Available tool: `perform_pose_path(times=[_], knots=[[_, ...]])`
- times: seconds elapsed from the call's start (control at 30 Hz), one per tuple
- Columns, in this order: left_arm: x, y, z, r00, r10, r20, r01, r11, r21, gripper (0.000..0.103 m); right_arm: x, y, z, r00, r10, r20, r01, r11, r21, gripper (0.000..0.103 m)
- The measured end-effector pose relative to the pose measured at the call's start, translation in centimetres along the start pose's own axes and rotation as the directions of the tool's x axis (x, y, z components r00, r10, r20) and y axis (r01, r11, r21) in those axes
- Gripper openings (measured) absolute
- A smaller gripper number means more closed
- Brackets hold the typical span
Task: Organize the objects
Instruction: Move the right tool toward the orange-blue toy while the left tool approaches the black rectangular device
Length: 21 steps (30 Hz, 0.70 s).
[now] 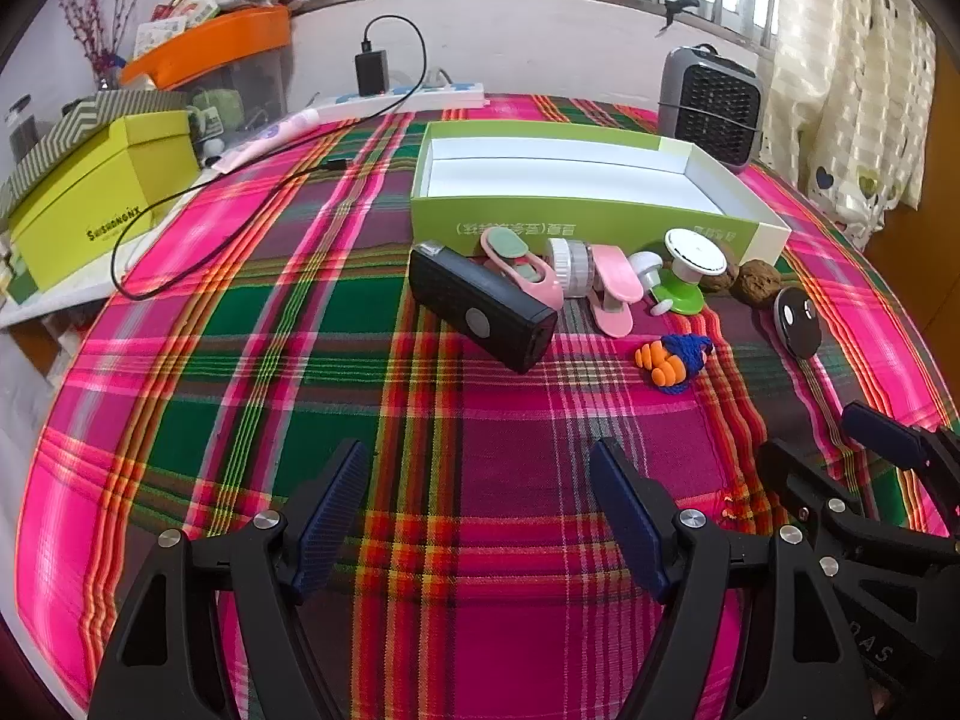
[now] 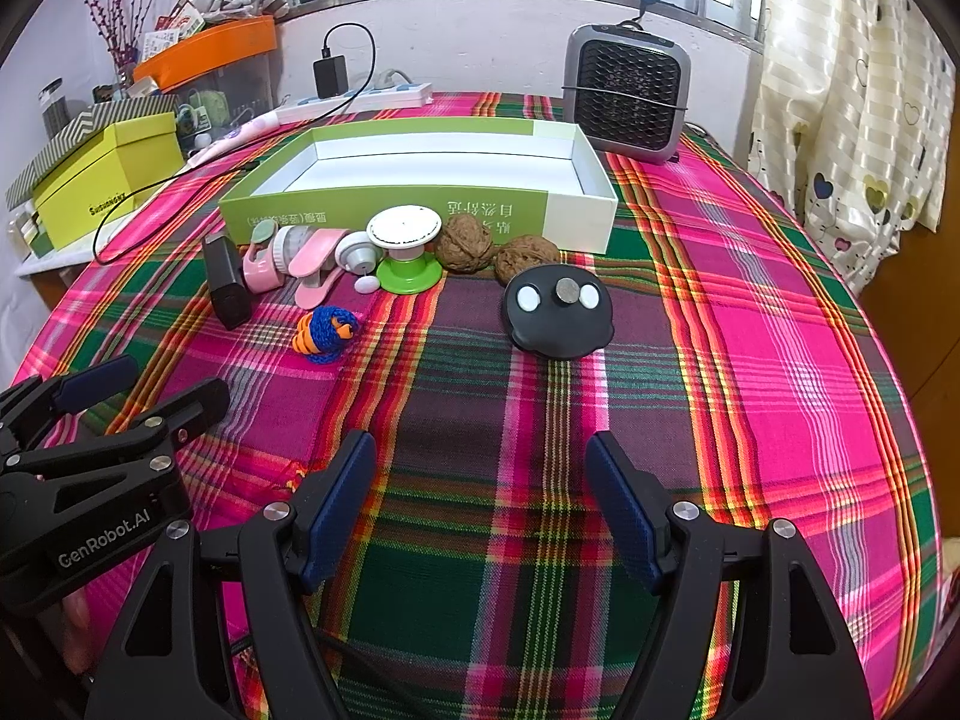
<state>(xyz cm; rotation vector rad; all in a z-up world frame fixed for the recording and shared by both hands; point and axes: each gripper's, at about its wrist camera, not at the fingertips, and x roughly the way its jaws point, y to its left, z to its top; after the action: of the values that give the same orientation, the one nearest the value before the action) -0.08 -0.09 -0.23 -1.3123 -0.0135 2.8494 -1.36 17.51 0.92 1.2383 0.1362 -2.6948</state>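
A green-sided box [image 1: 576, 222] [image 2: 414, 213] with a white, empty inside lies open on the plaid cloth. In front of it sit a black rectangular device [image 1: 480, 306] [image 2: 227, 285], pink clips [image 1: 612, 288] [image 2: 312, 267], a white jar [image 1: 570, 267], a green-and-white round stand [image 1: 690, 267] [image 2: 403, 249], two walnuts [image 1: 757, 282] [image 2: 465, 243], a blue-and-orange knitted toy [image 1: 675, 363] [image 2: 324, 333] and a black round gadget [image 1: 795, 321] [image 2: 558, 312]. My left gripper [image 1: 480, 522] [image 2: 144, 390] and right gripper [image 2: 480, 510] [image 1: 840, 444] hover open and empty over the cloth, well short of the objects.
A grey fan heater [image 1: 711, 105] [image 2: 627, 93] stands behind the box. A power strip with charger and cable [image 1: 384, 90] [image 2: 360, 93] lies by the wall. Yellow-green boxes [image 1: 102, 192] [image 2: 102, 174] and an orange-lidded bin [image 1: 210, 54] crowd the left. A curtain [image 2: 852, 108] hangs right.
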Motion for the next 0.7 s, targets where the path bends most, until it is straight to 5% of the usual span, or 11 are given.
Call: perform_pose_path(times=[0.7], knots=[[0.00, 1.00, 0.78, 0.998, -0.062, -0.015, 0.062, 0.998, 0.013, 0.075, -0.12, 0.23, 0.51, 0.999, 0.046, 0.007, -0.046, 0.998, -0.034, 0.073]])
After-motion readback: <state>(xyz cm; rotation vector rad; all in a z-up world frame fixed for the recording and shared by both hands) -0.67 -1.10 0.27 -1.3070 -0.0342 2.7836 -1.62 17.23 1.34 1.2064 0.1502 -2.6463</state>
